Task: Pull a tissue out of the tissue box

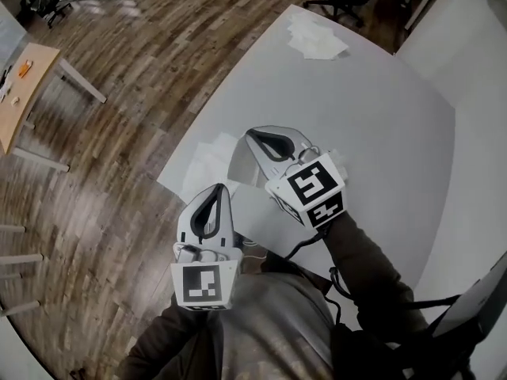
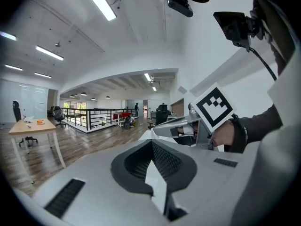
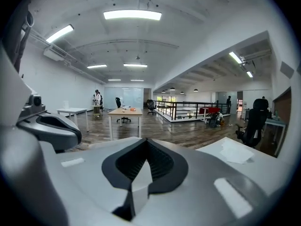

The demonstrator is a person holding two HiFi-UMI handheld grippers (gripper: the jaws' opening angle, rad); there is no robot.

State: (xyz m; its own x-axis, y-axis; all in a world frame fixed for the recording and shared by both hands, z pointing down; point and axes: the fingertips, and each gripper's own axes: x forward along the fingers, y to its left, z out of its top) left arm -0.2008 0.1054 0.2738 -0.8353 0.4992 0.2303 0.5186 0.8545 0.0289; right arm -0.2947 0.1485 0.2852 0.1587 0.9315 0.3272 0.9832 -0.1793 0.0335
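we see the left gripper [image 1: 220,188] and right gripper [image 1: 250,132] both pinched shut on one tissue [image 1: 238,163], which hangs between them over the near edge of the white table [image 1: 380,133]. loose sheets [image 1: 317,39] lie at its far corner.

White table [image 1: 380,117], wooden desk [image 1: 20,93], wood floor [image 1: 150,46]

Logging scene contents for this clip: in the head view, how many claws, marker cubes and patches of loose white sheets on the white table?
Claws: 2, the left claw and the right claw
Marker cubes: 2, the left cube and the right cube
Sheet patches on the white table: 2, the far-corner patch and the near-edge patch
Total: 6
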